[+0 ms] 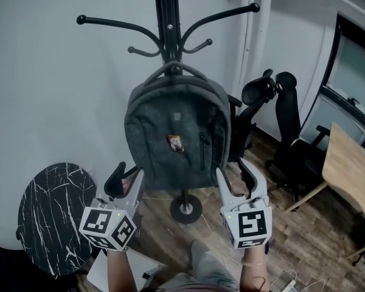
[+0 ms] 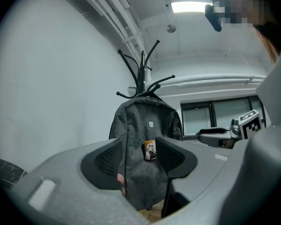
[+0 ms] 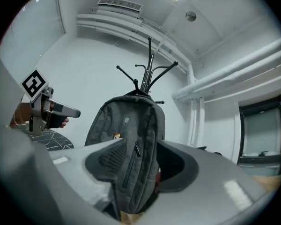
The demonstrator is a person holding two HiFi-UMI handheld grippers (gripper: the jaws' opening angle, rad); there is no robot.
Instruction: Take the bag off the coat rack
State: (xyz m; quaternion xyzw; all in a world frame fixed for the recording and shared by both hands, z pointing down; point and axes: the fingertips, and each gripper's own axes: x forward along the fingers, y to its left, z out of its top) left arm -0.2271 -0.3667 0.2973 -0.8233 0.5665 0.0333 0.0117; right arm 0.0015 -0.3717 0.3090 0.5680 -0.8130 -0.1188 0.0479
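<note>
The grey bag [image 1: 176,135] hangs in the middle of the head view, its top handle [image 1: 173,69] looped over a hook close to the pole of the black coat rack [image 1: 168,17], which rises to the top edge of the frame. Below it, the left hand-held gripper [image 1: 126,176] sits at the lower left and the right hand-held gripper [image 1: 236,174] at the lower right. Both have their jaws spread wide and hold nothing. In each gripper view the bag shows through the gap between the pads but stands ahead of them, apart from them. The task looks barely started, with a reach and a grip yet to come. The main risk is probably pulling the bag toward the person without lifting first: the handle would catch on the hook and drag the rack, whose round base [image 1: 185,210] looks small for its height, so it could tip. Pinching only loose side fabric is another hazard, since soft cloth may slide out of the pads and let the bag drop or swing toward the office chair [image 1: 286,126] at the right.
</note>
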